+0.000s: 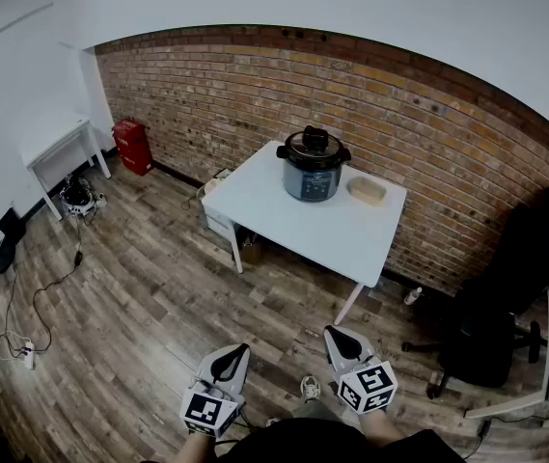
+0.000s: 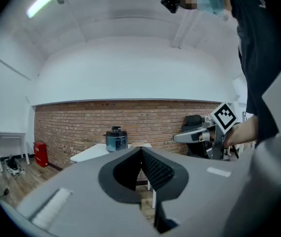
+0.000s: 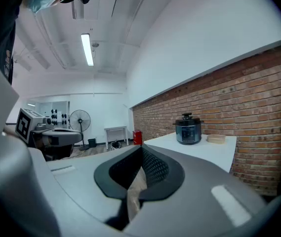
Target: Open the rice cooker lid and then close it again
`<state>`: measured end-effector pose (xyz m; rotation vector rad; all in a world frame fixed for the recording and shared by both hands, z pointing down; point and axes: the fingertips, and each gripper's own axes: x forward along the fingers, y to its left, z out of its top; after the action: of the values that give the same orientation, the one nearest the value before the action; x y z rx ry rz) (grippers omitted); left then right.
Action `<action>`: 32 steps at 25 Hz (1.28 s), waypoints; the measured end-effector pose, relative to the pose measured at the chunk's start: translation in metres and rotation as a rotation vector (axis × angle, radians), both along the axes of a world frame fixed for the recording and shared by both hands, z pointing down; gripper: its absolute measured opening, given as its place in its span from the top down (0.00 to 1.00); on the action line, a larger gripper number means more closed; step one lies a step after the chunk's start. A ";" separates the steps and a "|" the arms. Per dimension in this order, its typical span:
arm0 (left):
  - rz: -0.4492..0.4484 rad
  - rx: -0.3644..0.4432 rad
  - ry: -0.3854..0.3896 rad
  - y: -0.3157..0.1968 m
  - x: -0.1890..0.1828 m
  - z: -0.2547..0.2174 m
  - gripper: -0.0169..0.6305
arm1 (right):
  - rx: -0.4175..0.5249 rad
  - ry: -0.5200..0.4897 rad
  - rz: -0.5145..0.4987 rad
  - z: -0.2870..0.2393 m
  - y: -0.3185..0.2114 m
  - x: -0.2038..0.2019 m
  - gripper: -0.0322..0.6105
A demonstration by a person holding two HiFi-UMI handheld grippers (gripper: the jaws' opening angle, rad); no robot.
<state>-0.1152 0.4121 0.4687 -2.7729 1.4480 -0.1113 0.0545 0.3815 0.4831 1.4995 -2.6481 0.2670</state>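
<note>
The brick wall (image 1: 255,85) backed a white table (image 1: 274,215), well apart from the person across the wooden floor. On it, near the wall, sat the rice cooker (image 1: 313,170), lid (image 1: 314,146) down. The left gripper (image 1: 235,353) and right gripper (image 1: 337,338) hung low, jaws pressed together on nothing, likely just carried, since the cooker lay far beyond reach

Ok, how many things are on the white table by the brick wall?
2: the rice cooker toward the back of the table, and a shallow beige container just right of it in the head view. Something small behind the cooker could be hidden.
</note>
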 end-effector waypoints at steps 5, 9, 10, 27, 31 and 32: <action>0.001 -0.038 -0.017 -0.013 0.007 0.000 0.97 | -0.004 -0.001 -0.003 0.003 -0.014 0.006 0.95; 0.006 -0.042 -0.016 -0.033 0.017 -0.001 0.97 | -0.017 -0.028 0.006 0.003 -0.032 0.017 0.95; 0.010 -0.042 -0.003 -0.039 0.020 -0.002 0.97 | -0.012 -0.051 0.008 0.002 -0.037 0.021 0.94; 0.006 -0.050 0.049 -0.180 0.102 -0.009 0.66 | 0.075 -0.117 -0.085 -0.019 -0.184 0.093 0.57; -0.027 0.002 0.036 -0.217 0.112 -0.009 0.66 | 0.087 -0.116 -0.128 -0.023 -0.222 0.104 0.57; -0.033 0.011 0.034 -0.227 0.111 -0.009 0.66 | 0.090 -0.116 -0.133 -0.024 -0.232 0.105 0.57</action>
<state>-0.0038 0.1855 0.4599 -2.7563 1.4983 -0.0568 0.1596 0.1498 0.4590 1.3635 -2.8722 0.2338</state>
